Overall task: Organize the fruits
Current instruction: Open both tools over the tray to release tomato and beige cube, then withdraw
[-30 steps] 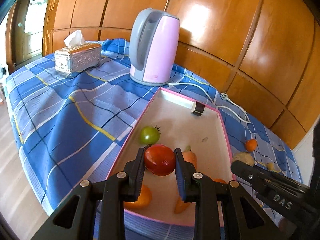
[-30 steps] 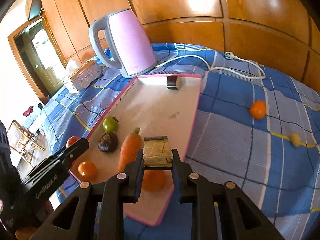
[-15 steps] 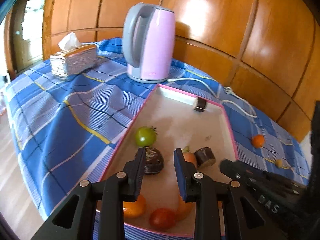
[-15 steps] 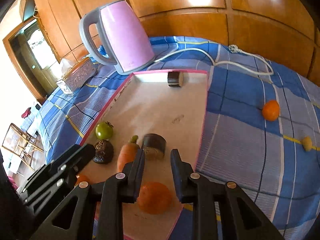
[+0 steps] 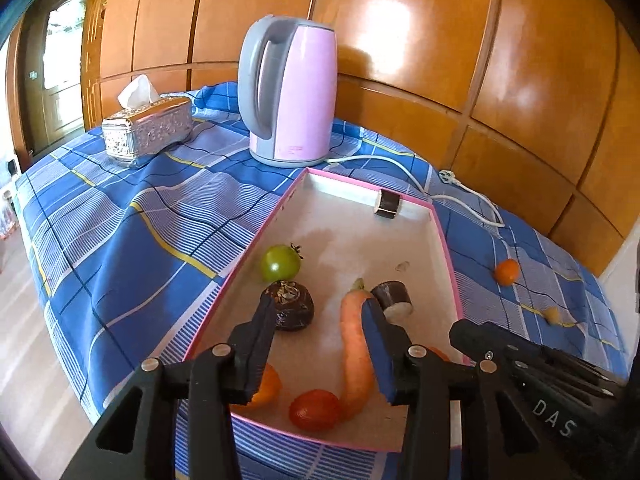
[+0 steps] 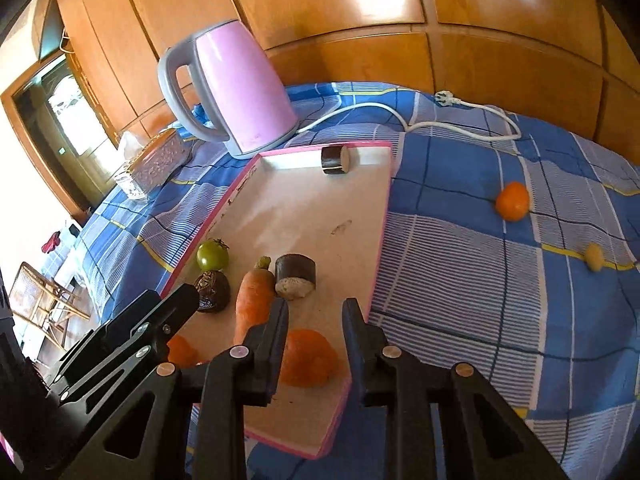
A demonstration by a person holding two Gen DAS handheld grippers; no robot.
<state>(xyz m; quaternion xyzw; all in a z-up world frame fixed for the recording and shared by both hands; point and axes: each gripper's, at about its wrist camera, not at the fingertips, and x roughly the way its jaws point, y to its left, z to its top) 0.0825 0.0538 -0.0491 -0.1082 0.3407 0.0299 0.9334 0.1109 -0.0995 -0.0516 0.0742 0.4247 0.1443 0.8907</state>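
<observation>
A pink-rimmed white tray lies on the blue checked cloth. In it are a green tomato, a dark purple fruit, a carrot, a dark cut piece, a red tomato, oranges and a second dark piece at the far end. My left gripper is open and empty above the tray's near end. My right gripper is open and empty above the near orange.
A pink kettle stands behind the tray, its white cord trailing right. A silver tissue box sits at the far left. An orange and a small yellow fruit lie on the cloth right of the tray.
The left gripper let go of the red tomato, now lying at the tray's near edge. The right gripper let go of the dark cut piece beside the carrot. Both opened and drew back.
</observation>
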